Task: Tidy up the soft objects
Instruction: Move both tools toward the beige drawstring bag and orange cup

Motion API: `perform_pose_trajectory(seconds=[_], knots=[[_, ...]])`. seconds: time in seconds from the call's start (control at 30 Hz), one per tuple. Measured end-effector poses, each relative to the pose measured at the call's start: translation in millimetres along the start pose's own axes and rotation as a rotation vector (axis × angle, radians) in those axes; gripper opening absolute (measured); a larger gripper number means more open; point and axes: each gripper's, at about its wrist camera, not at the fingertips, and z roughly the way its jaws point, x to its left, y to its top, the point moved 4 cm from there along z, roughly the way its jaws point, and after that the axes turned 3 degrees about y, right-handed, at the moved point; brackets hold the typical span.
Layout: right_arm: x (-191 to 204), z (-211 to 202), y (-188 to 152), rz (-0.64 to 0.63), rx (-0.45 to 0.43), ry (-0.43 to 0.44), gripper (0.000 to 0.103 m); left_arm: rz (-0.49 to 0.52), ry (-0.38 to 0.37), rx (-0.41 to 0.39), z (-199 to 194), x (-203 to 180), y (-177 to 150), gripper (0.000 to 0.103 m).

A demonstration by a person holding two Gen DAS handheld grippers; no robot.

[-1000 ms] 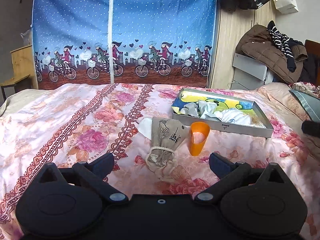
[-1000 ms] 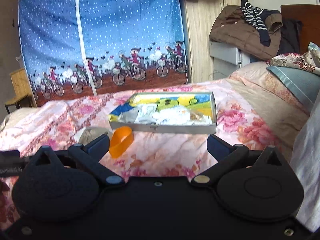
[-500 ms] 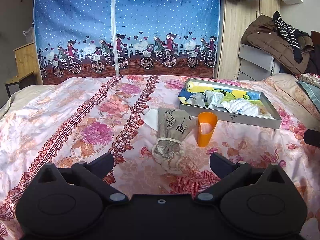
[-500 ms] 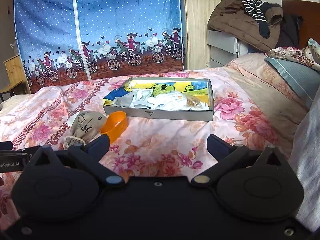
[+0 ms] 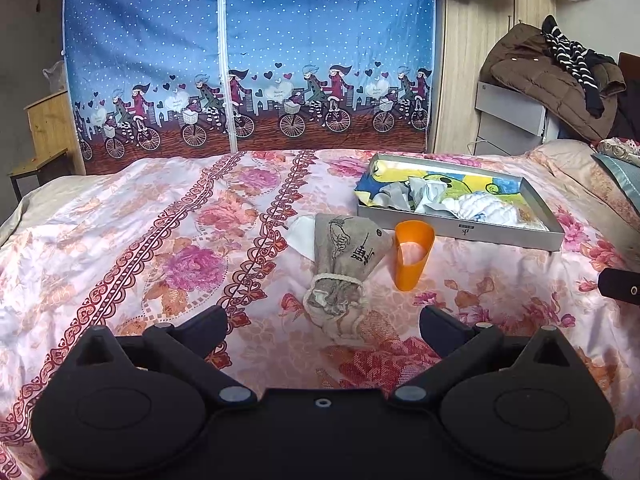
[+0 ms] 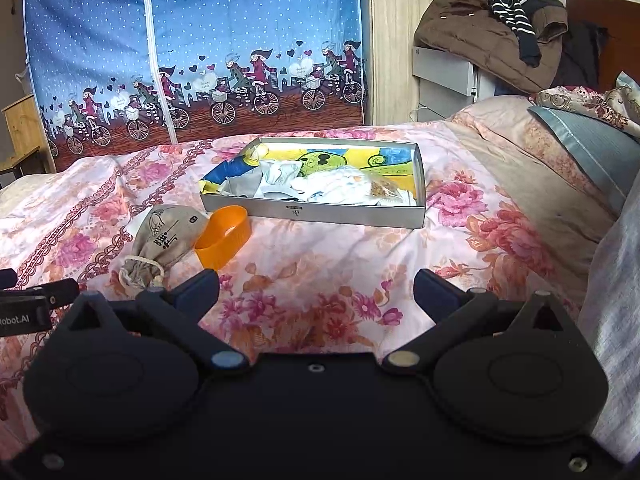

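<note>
We hold both tongs (image 5: 323,322) (image 6: 316,288) spread, empty; a coarse, perhaps linen, drawstring pouch (image 5: 345,258) slumps at twelve o'clock beside a smooth orange cup (image 5: 412,254).

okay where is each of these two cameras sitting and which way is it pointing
Left wrist: on the left gripper, facing across the bed at the drawstring pouch; its own open fingers show, plus the other gripper's tip at right.
Right wrist: on the right gripper, facing the tray; its open fingers show, left gripper's tip at left.
Shared: pouch, orange cup, tray, blue wardrobe cover.
</note>
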Motion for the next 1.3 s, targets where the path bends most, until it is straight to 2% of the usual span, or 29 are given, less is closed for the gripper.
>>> perform_pose_trajectory(seconds=[1.3], knots=[[-1.7,8.2,-2.1,-0.006,0.029,0.009,0.103,0.006,0.01,0.019,3.9,3.8,-6.0,0.102]])
